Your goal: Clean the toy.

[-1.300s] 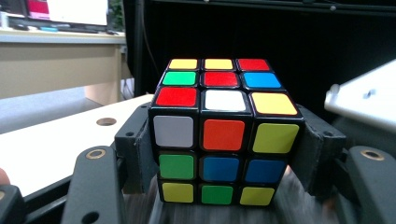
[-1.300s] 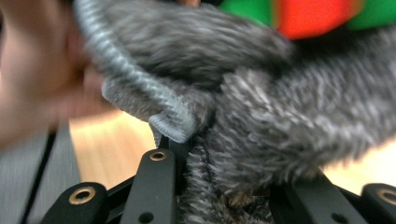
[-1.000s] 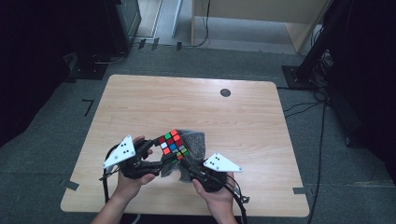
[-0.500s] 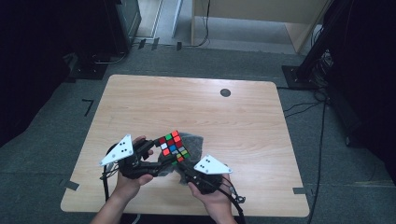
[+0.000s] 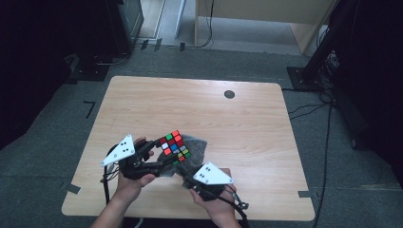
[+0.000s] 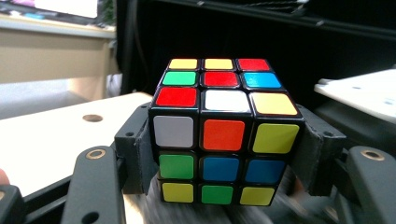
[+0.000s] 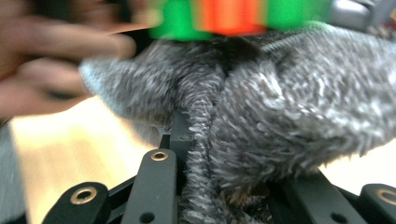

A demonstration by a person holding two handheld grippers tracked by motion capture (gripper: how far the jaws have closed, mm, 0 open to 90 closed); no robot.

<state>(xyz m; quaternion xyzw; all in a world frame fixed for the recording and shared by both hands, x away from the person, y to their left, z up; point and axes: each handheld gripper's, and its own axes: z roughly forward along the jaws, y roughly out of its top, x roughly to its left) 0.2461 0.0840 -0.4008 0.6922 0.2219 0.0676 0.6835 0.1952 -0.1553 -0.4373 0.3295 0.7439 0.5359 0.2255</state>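
Cube clamped, cloth pinched: where the hold could slip

Left gripper (image 5: 164, 159) sits near the table's (image 5: 247, 123) front edge, toward its left corner, with its jaws closed on the two opposite side faces of the scrambled cube (image 6: 224, 135). In the left gripper view the pads press flat against the middle and lower layers, and the cube stands upright between them. The cube is held above a grey fuzzy cloth (image 5: 192, 147) that lies under and just behind it. Further right, the right gripper (image 7: 219, 186) has its jaws shut on a gathered fold of that cloth, just beneath the cube.

My judgement of the risks: the cube's smooth stickered faces give the pads little bite, so a tug on the cloth, if it drags against the cube's underside, could twist the cube out of square or turn one layer. A thin pinch of pile could also pull free
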